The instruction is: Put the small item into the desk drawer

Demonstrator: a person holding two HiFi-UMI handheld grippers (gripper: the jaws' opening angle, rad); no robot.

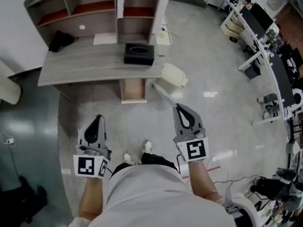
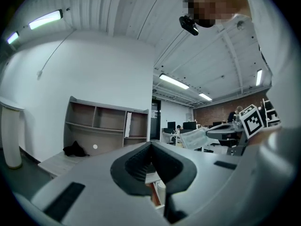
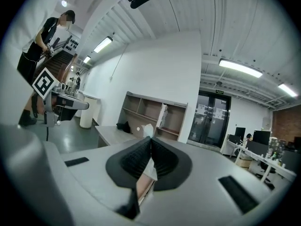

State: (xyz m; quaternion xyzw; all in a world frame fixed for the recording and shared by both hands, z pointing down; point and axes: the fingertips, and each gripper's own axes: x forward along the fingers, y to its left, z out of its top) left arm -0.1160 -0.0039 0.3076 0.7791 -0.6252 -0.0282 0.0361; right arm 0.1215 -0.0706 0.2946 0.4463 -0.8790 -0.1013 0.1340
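Standing back from the desk (image 1: 94, 63), the person holds both grippers in the air, and the drawer (image 1: 133, 91) is open below a black tissue box (image 1: 139, 54). Right gripper (image 1: 176, 106) jaws pinch the small item (image 2: 193, 138), thin and pale, well apart from the drawer. Left gripper (image 1: 99, 117) jaws are pressed together, empty.

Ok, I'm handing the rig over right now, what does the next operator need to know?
Left gripper: shut, empty, held short of the desk.
Right gripper: shut, empty, also short of the desk.
Drawer: pulled out under the desk's front edge, looks empty.
Small item: not picked up. It may be the small white round thing on the desktop by the shelves, but I cannot tell for sure.
Left to do: step up, grasp it, place it in the drawer.
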